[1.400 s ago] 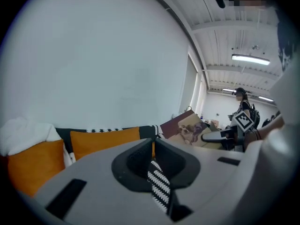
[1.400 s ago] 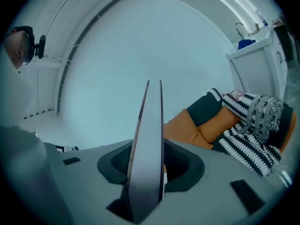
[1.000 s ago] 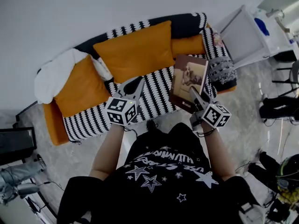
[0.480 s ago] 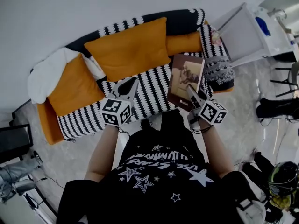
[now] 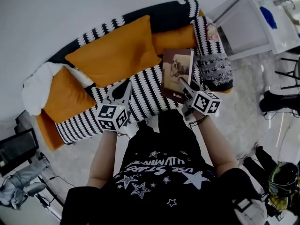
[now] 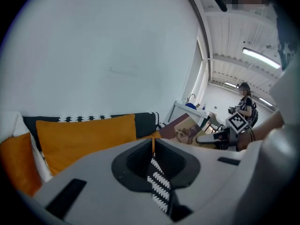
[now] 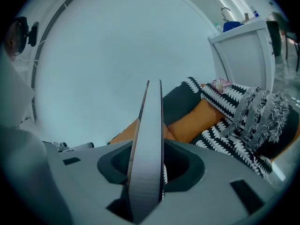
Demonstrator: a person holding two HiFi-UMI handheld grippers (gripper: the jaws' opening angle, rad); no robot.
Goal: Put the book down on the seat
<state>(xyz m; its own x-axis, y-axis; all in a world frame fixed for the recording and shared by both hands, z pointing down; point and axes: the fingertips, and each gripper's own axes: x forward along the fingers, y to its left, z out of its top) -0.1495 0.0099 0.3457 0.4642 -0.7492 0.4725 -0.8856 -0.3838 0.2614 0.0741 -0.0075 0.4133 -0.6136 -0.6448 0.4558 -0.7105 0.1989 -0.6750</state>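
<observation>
Now the right gripper pinches the book by its near edge, just ahead over the striped seat, while the left gripper is nearly closed and empty, so an early release may tip it off the front.

**A:** What's under me?

**B:** I see a sofa with a black-and-white striped cover. A large orange cushion lies on it, with a smaller orange cushion and a white blanket at the left end. A grey fringed throw is draped over the right arm.
</observation>
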